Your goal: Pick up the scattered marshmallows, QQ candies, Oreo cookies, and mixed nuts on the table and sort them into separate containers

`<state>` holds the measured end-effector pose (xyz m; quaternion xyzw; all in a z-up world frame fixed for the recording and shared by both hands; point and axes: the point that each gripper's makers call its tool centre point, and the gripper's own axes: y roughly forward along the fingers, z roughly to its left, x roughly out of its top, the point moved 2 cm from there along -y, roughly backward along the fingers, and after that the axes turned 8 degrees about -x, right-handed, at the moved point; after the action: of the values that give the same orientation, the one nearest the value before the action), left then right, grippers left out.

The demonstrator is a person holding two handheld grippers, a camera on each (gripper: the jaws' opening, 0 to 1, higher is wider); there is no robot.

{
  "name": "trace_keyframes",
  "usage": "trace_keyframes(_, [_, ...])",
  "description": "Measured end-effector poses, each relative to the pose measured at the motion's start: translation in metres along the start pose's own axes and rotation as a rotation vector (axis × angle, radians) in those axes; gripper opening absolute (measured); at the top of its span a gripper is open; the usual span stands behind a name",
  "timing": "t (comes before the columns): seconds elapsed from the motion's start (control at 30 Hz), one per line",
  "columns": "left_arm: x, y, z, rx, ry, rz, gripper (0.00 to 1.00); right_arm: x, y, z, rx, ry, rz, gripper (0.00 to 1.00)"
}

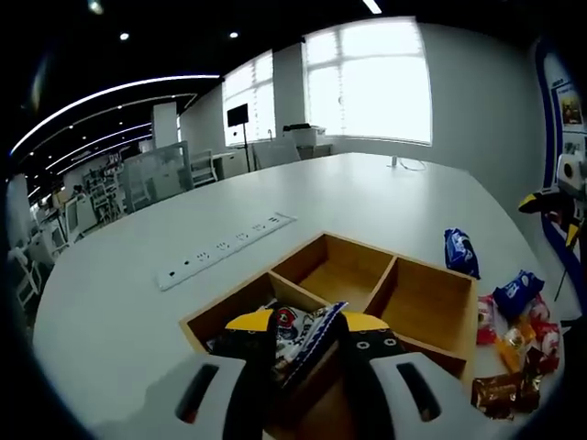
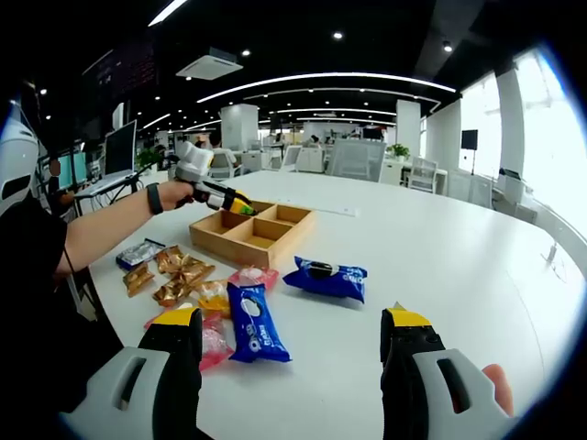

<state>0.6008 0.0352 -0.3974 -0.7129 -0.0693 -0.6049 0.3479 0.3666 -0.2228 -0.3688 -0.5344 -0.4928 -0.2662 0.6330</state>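
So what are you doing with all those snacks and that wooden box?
A person is sorting snack packets into a wooden tray with compartments. The left gripper is shut on a small snack packet and holds it over the tray's near compartment. The right gripper is open and holds nothing, hovering over the white table near two blue Oreo packs. More packets, gold, pink and orange, lie on the table beside the tray, not yet sorted.
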Motion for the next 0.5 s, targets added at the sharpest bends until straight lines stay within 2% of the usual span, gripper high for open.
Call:
trace_keyframes(0.23, [0.008,-0.007,-0.001,0.018,0.003,-0.044,0.36,0.0,-0.001,0.0,-0.001,-0.002,-0.001,0.75])
trace_keyframes(0.33, [0.012,-0.008,0.006,0.015,-0.009,-0.067,0.37,0.001,-0.001,0.0,-0.001,-0.004,-0.001,0.75])
trace_keyframes(0.5, [0.012,-0.011,0.008,0.024,-0.015,-0.084,0.42,0.002,-0.001,0.001,0.001,-0.005,-0.003,0.75])
